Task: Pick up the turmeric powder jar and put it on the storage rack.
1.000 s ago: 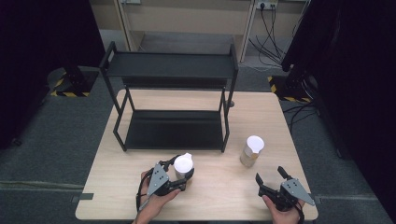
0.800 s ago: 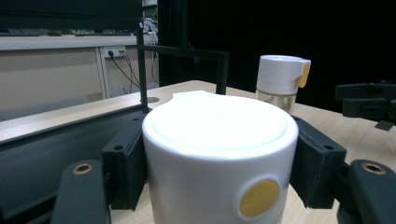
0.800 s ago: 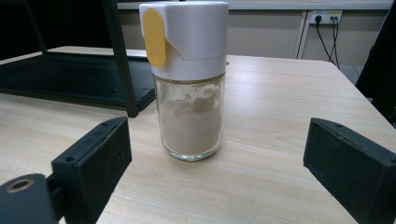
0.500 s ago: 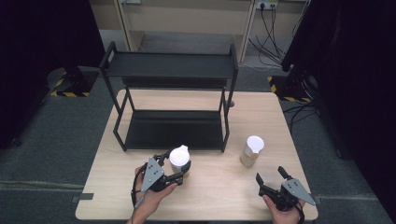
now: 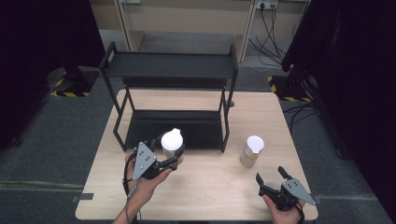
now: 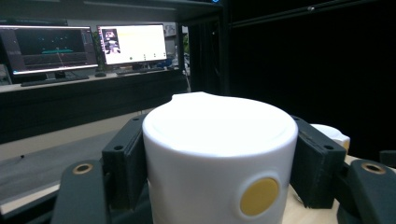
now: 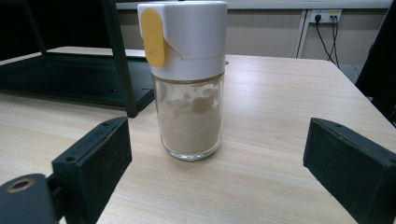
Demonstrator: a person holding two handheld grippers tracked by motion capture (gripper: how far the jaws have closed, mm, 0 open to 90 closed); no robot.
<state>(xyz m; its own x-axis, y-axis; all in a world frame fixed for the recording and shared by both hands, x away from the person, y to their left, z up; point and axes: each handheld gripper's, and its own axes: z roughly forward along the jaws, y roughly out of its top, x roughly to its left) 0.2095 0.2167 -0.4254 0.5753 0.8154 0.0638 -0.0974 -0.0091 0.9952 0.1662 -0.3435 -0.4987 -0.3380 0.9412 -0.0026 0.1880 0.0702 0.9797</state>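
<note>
Jar with the white cap (image 5: 172,143) sits clamped between the jaws of my left gripper (image 5: 164,158), held up off the table (image 5: 210,186) just in front of the black rack (image 5: 170,70). From above I see its cap over the front edge of the rack's lower shelf (image 5: 140,126), with my left hand (image 5: 147,179) wrapped around the gripper body beneath it. In the left gripper view the cap fills the space between the two black pads (image 6: 125,163), which press against its sides; a yellow round spot (image 6: 259,196) marks the cap's near face.

Moving right across the table, a second jar (image 5: 252,150) stands upright on the wood, near the rack's right front leg (image 5: 224,135) but apart from it. It has the same kind of white cap, a yellow tab (image 7: 153,37) on the side, and pale powder inside the clear glass.

Farther right and nearer to me, my right gripper (image 5: 272,178) rests low at the table's front edge in my right hand (image 5: 280,212), its jaws spread wide and holding nothing. In the right gripper view the second jar (image 7: 187,79) stands ahead of the jaws, a little left of centre between them, clear of both pads.
</note>
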